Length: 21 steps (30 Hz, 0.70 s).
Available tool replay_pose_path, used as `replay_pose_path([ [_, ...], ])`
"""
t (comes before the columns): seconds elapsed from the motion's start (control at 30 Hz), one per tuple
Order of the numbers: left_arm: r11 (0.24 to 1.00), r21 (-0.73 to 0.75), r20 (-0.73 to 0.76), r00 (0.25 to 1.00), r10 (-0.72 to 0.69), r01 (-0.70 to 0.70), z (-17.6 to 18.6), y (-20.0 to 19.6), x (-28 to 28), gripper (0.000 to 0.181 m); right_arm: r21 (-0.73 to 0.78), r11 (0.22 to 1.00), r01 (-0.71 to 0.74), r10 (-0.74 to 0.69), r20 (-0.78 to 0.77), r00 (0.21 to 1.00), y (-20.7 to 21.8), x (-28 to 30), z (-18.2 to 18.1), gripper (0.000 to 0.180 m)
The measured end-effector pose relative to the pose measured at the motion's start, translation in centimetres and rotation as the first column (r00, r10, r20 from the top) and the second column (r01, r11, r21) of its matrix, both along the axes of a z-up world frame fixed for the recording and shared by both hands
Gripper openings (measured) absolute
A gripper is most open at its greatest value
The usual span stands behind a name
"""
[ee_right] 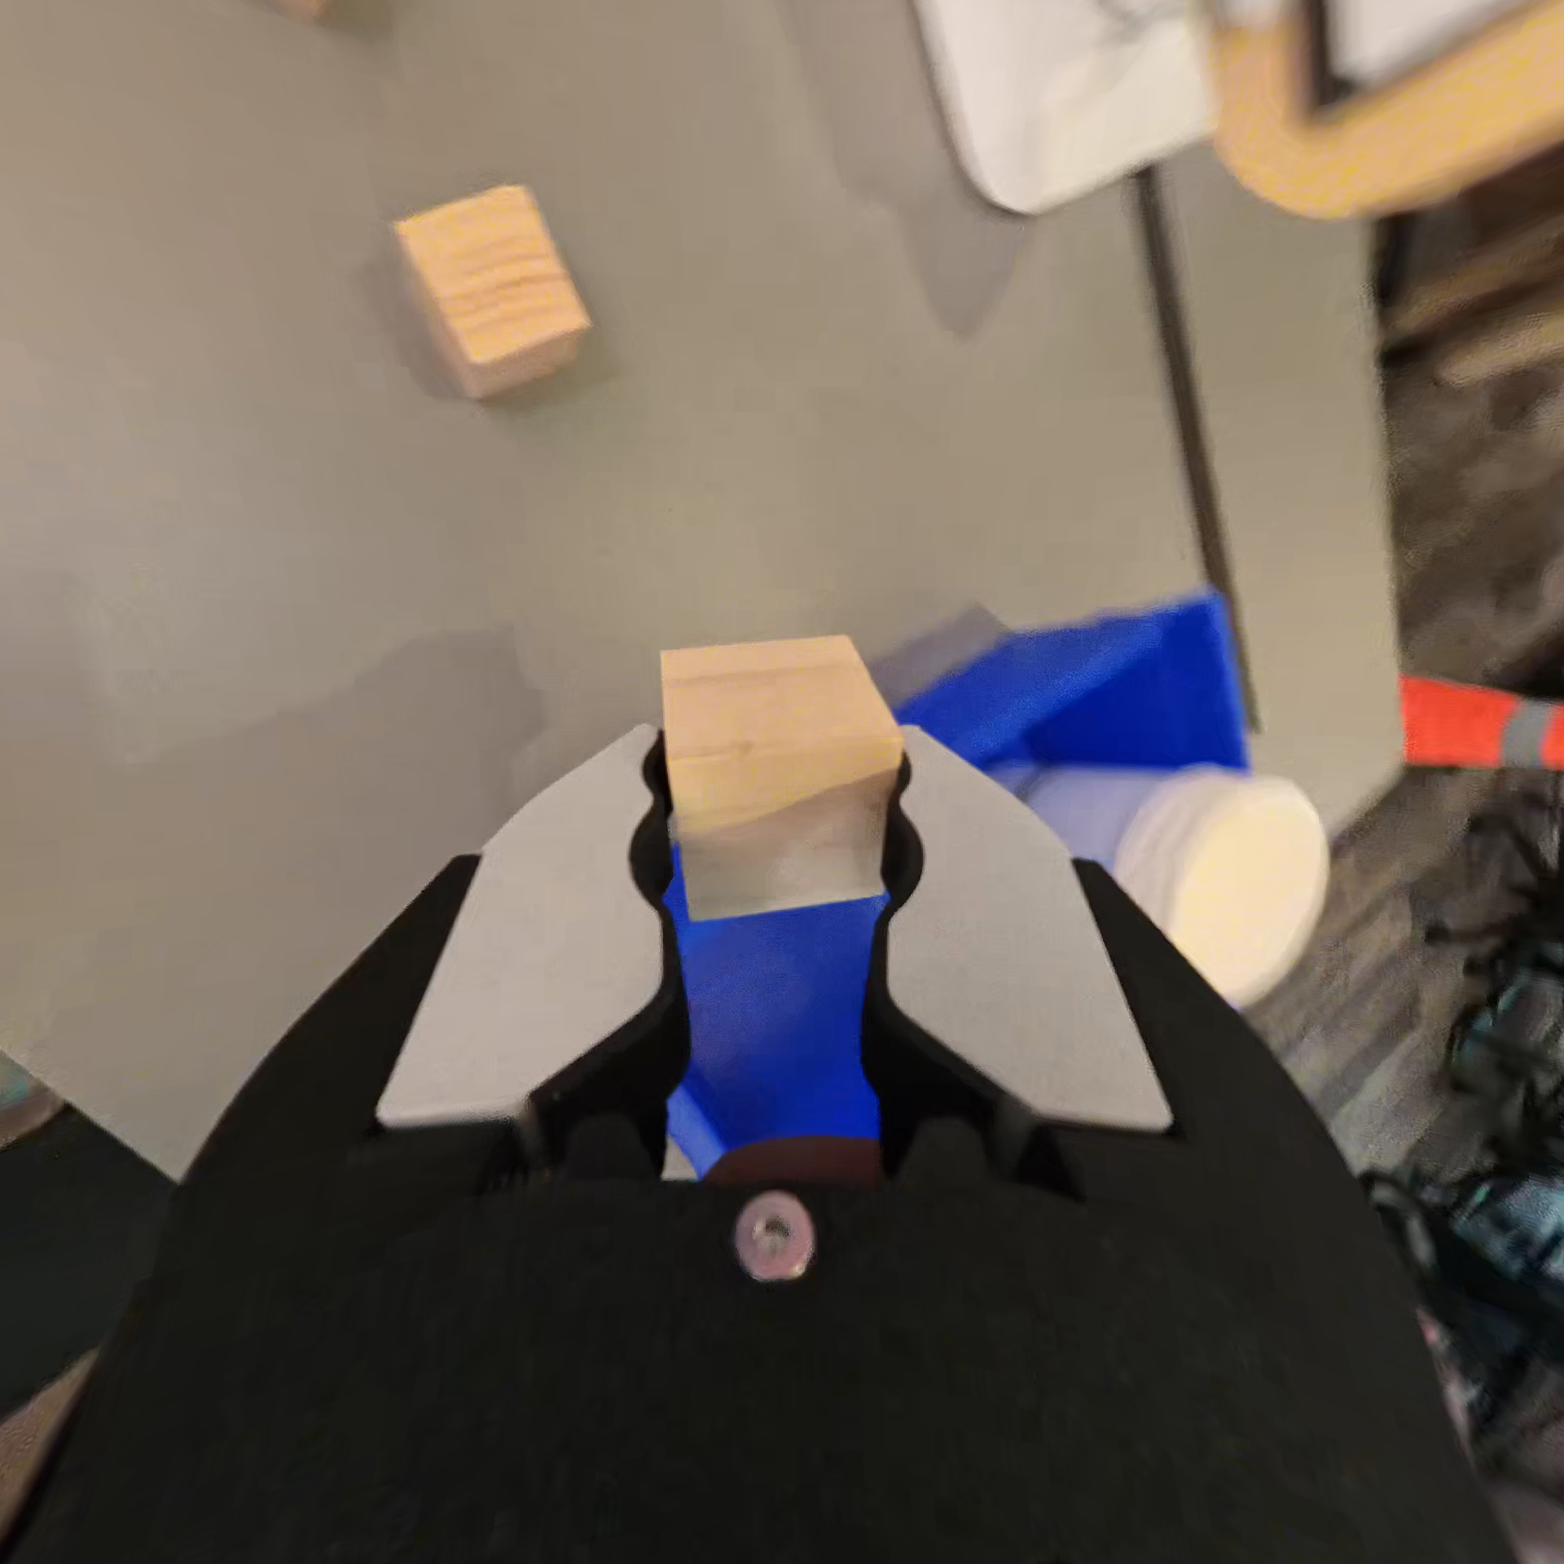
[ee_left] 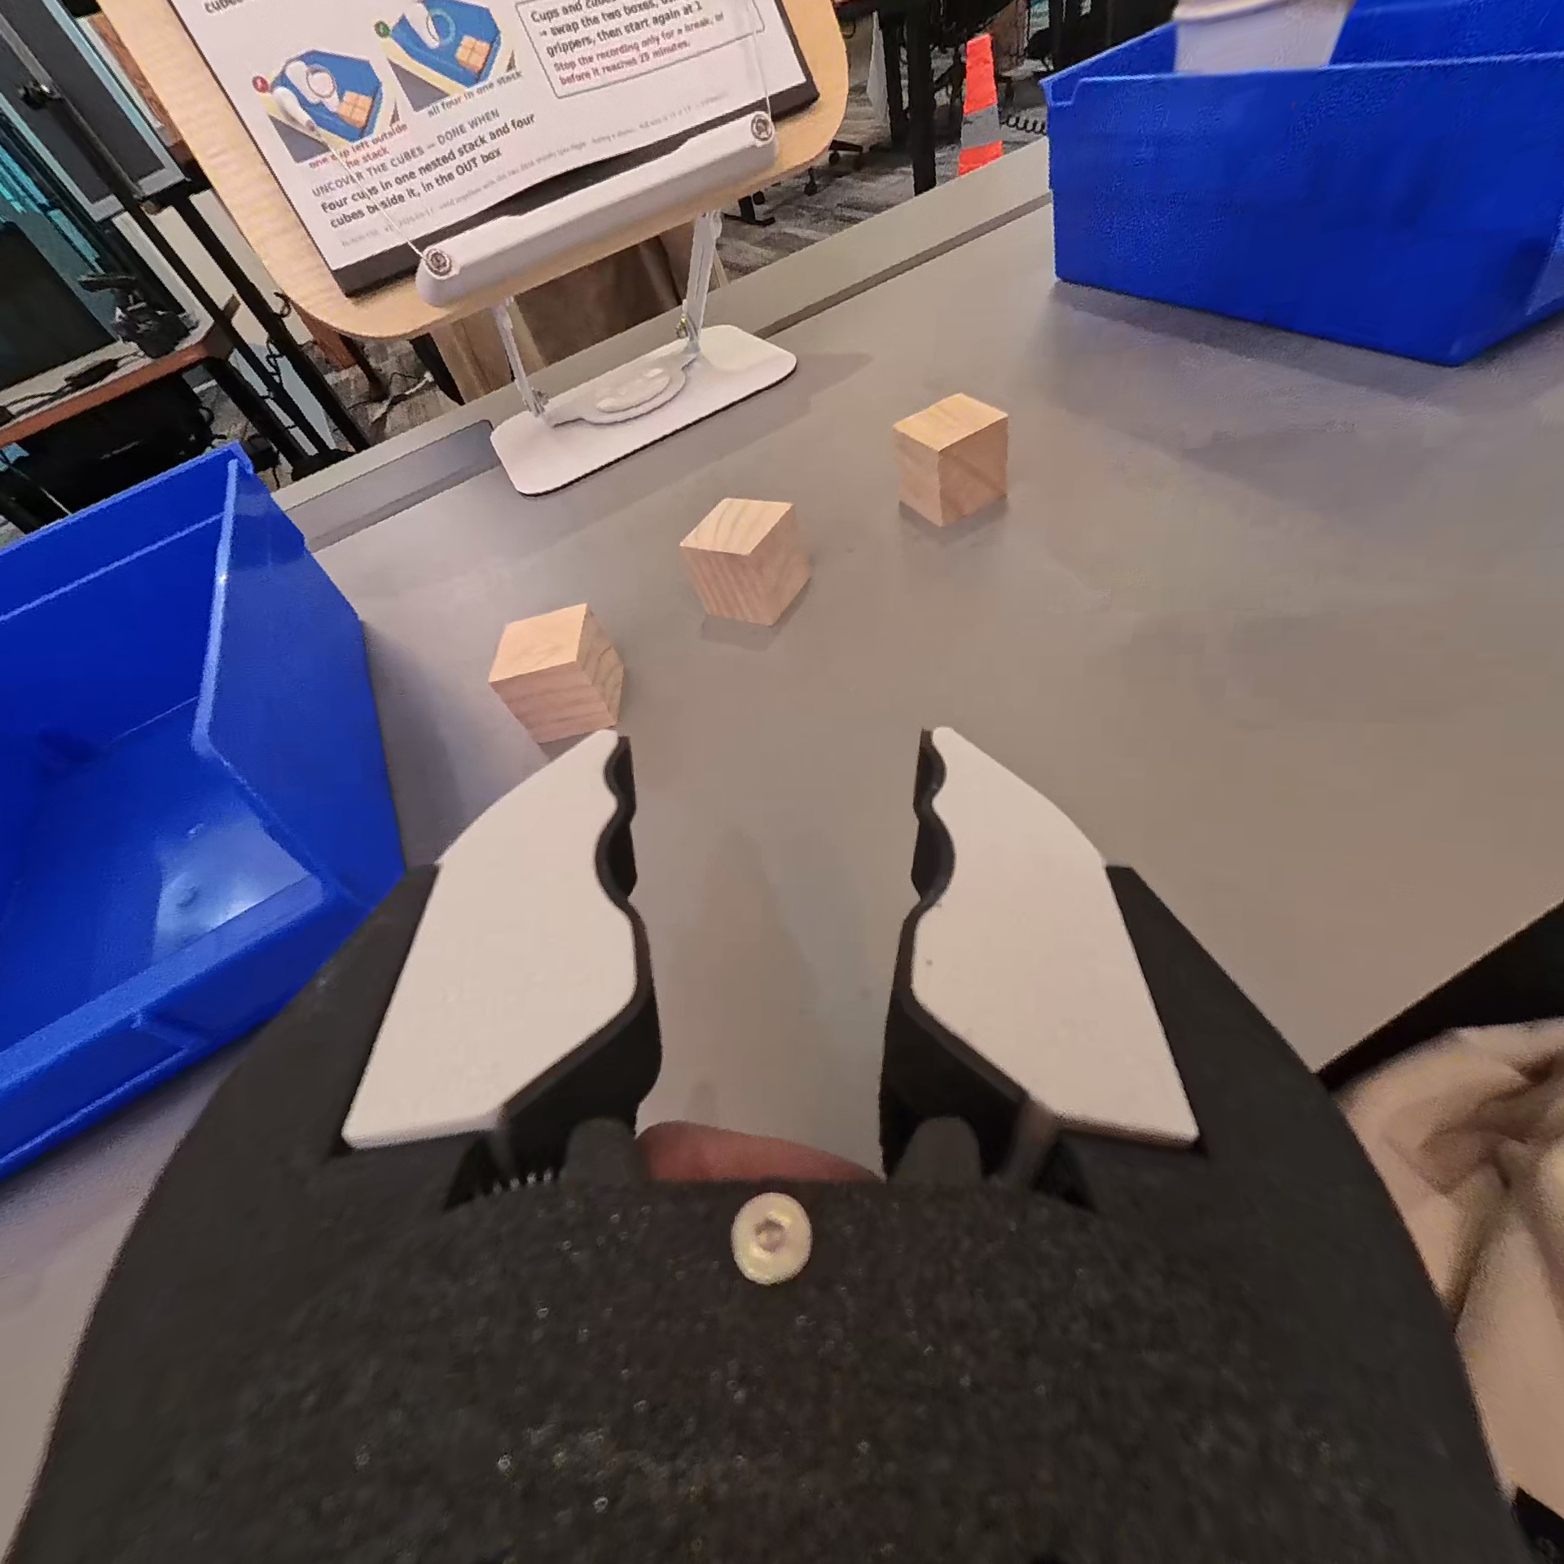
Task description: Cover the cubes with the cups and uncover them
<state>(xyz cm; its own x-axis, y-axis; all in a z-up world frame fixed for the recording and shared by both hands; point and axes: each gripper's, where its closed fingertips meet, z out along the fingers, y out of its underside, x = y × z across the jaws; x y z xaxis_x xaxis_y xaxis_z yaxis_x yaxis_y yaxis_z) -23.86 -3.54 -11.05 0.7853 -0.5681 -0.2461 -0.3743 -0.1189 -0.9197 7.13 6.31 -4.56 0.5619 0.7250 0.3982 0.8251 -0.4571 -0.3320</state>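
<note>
Three wooden cubes stand on the grey table in the left wrist view: a near one (ee_left: 558, 673), a middle one (ee_left: 745, 560) and a far one (ee_left: 952, 457). My left gripper (ee_left: 774, 749) is open and empty, hovering just in front of the near cube. In the right wrist view my right gripper (ee_right: 779, 762) is shut on a fourth wooden cube (ee_right: 774, 745), held above a blue bin (ee_right: 1100, 702). A stack of white cups (ee_right: 1202, 872) lies on its side in that bin. Another cube (ee_right: 491, 288) sits on the table beyond.
A blue bin (ee_left: 152, 762) stands at the left and another (ee_left: 1312, 195) at the far right. An instruction sheet on a wooden stand with a white base (ee_left: 643, 406) is at the back. An orange cone (ee_left: 982, 101) stands on the floor beyond the table.
</note>
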Motion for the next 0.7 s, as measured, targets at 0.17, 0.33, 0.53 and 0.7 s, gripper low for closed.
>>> replay_pose_path([
  [0.17, 1.0, -0.005, -0.01, 1.0, -0.023, 0.023, -0.2, -0.3, 0.7, 0.063, 0.026, 0.887, 0.461, -0.458, -0.089, 0.885, -1.0, 12.3, 1.8, 0.047],
  [0.33, 0.999, 0.0, -0.035, 0.999, -0.036, 0.036, -0.4, -0.7, 1.1, 0.063, -0.232, 0.723, 0.651, -0.67, -0.007, 0.742, -1.4, 18.1, -5.9, 0.047],
  [0.53, 1.0, 0.001, -0.04, 0.999, -0.031, 0.031, -0.5, -0.6, 0.9, 0.063, -0.364, 0.607, 0.707, -0.74, 0.066, 0.669, -0.4, 19.3, -11.1, 0.048],
  [0.7, 1.0, -0.009, -0.042, 0.999, -0.029, 0.029, -0.7, -0.4, 0.8, 0.063, -0.387, 0.57, 0.725, -0.748, 0.121, 0.652, -0.2, 19.8, -12.7, 0.048],
])
